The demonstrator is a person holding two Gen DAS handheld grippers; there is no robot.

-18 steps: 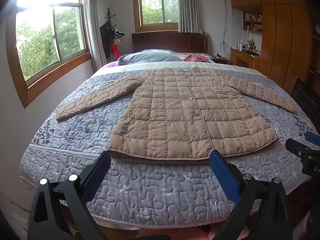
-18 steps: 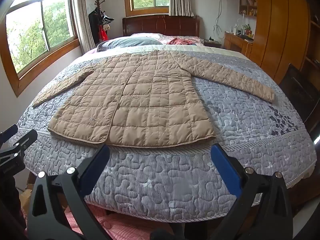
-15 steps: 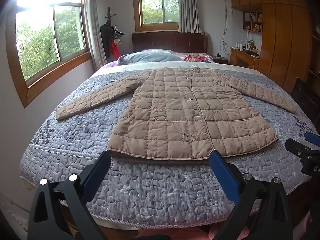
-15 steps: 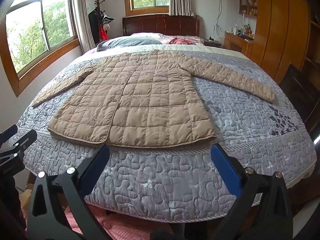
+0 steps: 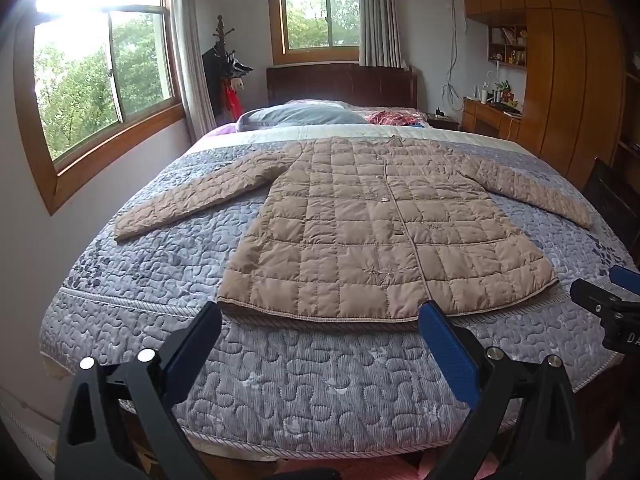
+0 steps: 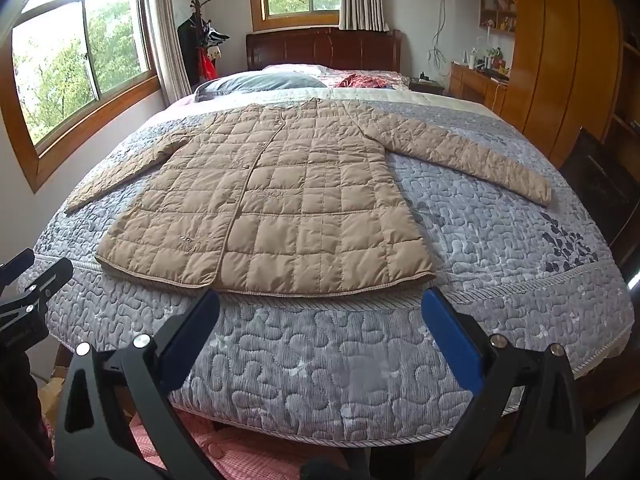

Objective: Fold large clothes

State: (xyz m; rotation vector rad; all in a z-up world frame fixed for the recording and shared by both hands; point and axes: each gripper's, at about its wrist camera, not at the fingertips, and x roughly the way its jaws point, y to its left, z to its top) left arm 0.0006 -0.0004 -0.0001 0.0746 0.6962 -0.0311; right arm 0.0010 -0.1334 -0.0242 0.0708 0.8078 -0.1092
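Tan quilted coat (image 5: 372,232) lies flat on the bed (image 5: 320,380); both hand-held grippers (image 5: 318,322) (image 6: 320,306) gape wide, empty.

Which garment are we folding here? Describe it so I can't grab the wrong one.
Start at the bed with the grey-blue quilted cover. Spread flat on it, sleeves out, hem toward both claws, lies the tan quilted coat. The only other clothing is a crumpled red garment beside the pillow.

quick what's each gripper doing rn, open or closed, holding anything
left gripper: open, holding nothing, short of the tan quilted coat on the bed.
right gripper: open, holding nothing, also short of the coat's hem.
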